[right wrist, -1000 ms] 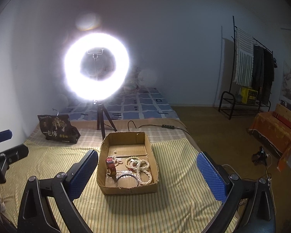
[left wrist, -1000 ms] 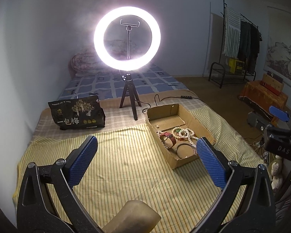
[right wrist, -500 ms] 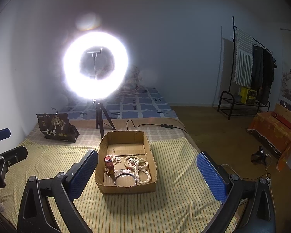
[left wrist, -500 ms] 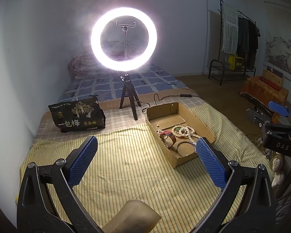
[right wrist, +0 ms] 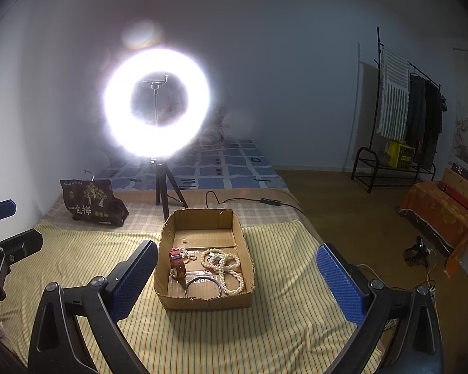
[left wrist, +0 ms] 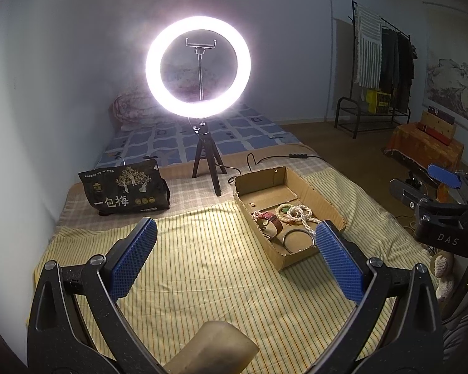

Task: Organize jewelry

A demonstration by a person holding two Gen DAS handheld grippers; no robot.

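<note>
A shallow cardboard box [left wrist: 323, 199] [right wrist: 245, 246] lies on the yellow striped bedspread [left wrist: 202, 274]. Inside are a red-strapped watch [left wrist: 273, 219] [right wrist: 176, 261], a pearl necklace [left wrist: 302, 213] [right wrist: 229, 272], a metal bangle [left wrist: 298, 240] [right wrist: 202, 286] and green beads [right wrist: 213, 257]. My left gripper [left wrist: 237, 263] hovers open above the bedspread, left of and nearer than the box. The right gripper [right wrist: 237, 282] is open too, with the box seen between its blue pads. Neither holds anything. Each gripper also shows at the edge of the other's view.
A lit ring light on a black tripod [left wrist: 204, 162] [right wrist: 163, 187] stands behind the box, its cable [left wrist: 265, 155] trailing right. A black snack bag [left wrist: 124, 191] [right wrist: 92, 202] sits back left. A clothes rack [right wrist: 399, 124] and an orange-covered stand [right wrist: 443, 212] are on the floor at right.
Both views have drifted slightly; the box sits a touch lower and closer between the right gripper's pads. Both grippers stay open and the jewelry has not moved.
</note>
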